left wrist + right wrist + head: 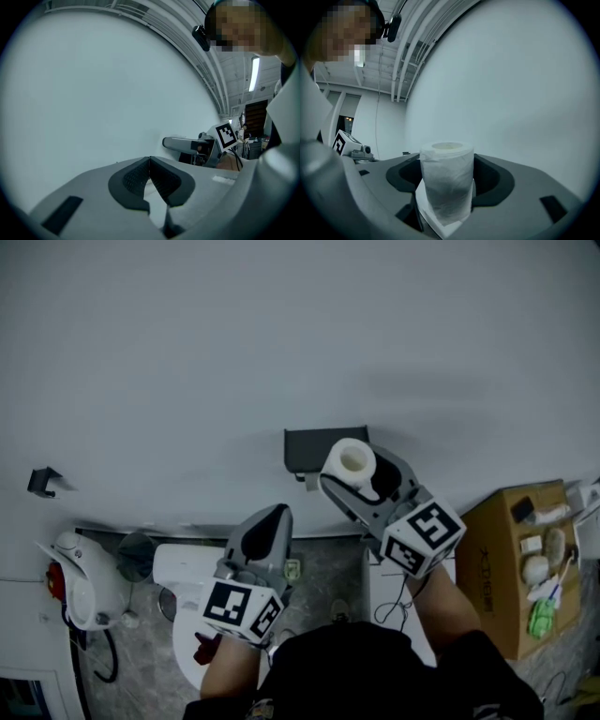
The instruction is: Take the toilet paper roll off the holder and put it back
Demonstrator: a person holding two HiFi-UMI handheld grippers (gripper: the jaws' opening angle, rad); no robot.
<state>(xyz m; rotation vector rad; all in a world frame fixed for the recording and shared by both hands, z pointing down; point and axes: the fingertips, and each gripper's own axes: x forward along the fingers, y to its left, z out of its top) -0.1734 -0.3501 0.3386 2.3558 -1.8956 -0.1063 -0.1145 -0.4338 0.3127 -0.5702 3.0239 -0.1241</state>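
Two grippers in view, both held level towards the white wall.

Right gripper: jaws wide, clamped on the one toilet paper roll. Roll stands on end between the pads, hollow core up, with a loose sheet hanging under it.

Left gripper: jaws pressed together, nothing between them.

One dark holder on the wall. In the head view the roll sits just at its lower right corner, off the holder; cannot tell whether they touch.

One small dark bracket on the wall, far left. One white toilet below the left gripper. One cardboard box at right, small items on top.
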